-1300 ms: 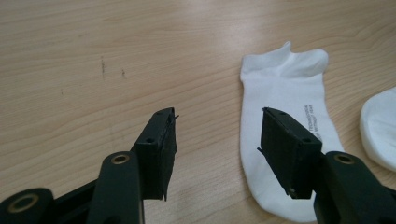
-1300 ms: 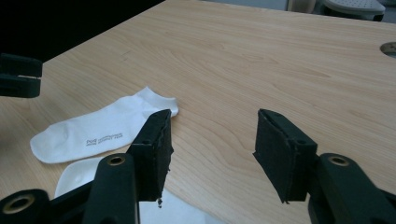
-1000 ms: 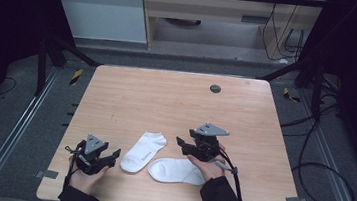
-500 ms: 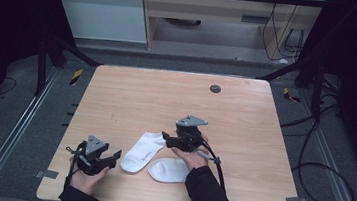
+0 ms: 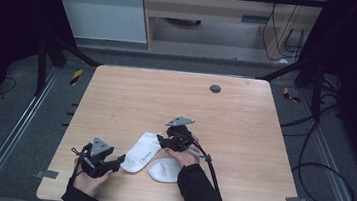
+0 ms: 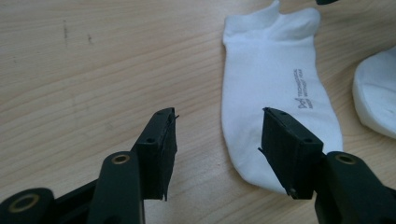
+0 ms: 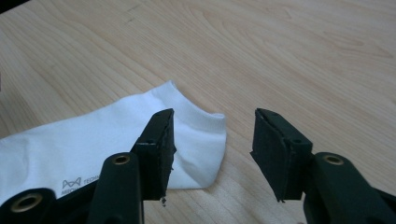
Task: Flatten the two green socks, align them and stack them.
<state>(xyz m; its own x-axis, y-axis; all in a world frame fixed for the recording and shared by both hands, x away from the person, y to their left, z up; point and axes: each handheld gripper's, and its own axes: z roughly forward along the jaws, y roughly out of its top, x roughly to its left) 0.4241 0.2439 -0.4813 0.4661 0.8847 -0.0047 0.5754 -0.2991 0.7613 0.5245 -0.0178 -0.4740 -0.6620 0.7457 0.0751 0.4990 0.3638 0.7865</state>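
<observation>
The left gripper (image 5: 119, 160) sits near the front edge of the wooden table (image 5: 245, 117), its jaws spread wide with nothing between them. Just right of it lies a flat white sock (image 5: 144, 151) with small grey writing. The right gripper (image 5: 160, 141) hangs over that sock's cuff end, jaws spread too. A second white sock (image 5: 165, 170) lies beside the person's right wrist.

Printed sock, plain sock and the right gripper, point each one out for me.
printed sock (image 6: 271, 79), left gripper view, mid foot
plain sock (image 5: 164, 170), high view, its centre
right gripper (image 5: 161, 140), high view, between its fingertips
</observation>
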